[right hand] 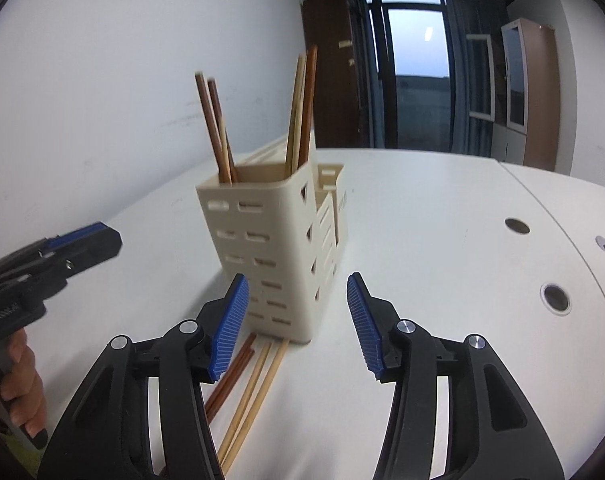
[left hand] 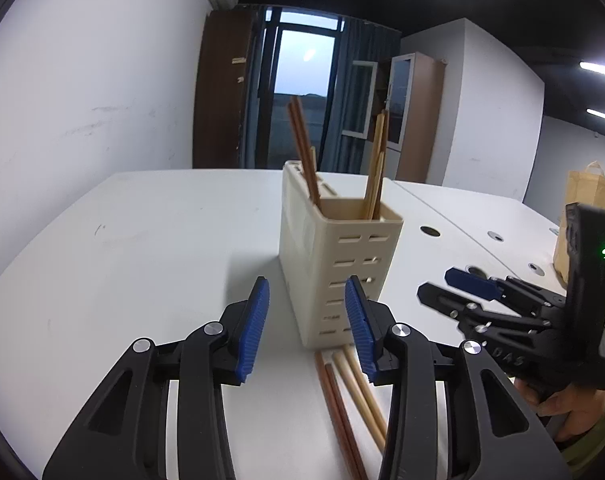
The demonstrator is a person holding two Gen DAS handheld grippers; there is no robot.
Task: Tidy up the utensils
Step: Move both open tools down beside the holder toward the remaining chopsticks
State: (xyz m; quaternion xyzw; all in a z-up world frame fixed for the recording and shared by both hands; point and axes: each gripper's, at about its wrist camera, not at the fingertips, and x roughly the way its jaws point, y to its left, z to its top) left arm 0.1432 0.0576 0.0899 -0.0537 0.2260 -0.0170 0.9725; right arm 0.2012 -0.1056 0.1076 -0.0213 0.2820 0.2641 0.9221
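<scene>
A cream slotted utensil holder (left hand: 334, 256) (right hand: 270, 248) stands upright on the white table (left hand: 142, 260) and holds several brown and light wooden chopsticks (left hand: 302, 152) (right hand: 298, 112). Two brown chopsticks (left hand: 338, 408) (right hand: 230, 376) and two light chopsticks (left hand: 364, 396) (right hand: 254, 392) lie flat on the table in front of the holder. My left gripper (left hand: 306, 324) is open and empty, just short of the holder, with the loose chopsticks under its right finger. My right gripper (right hand: 298, 320) is open and empty, also facing the holder; it shows in the left wrist view (left hand: 454, 286).
Brown paper bags (left hand: 582, 216) stand at the table's right edge. Round cable holes (right hand: 556, 298) dot the table's right half. A white wall runs along the left, with a dark door and a window behind the table.
</scene>
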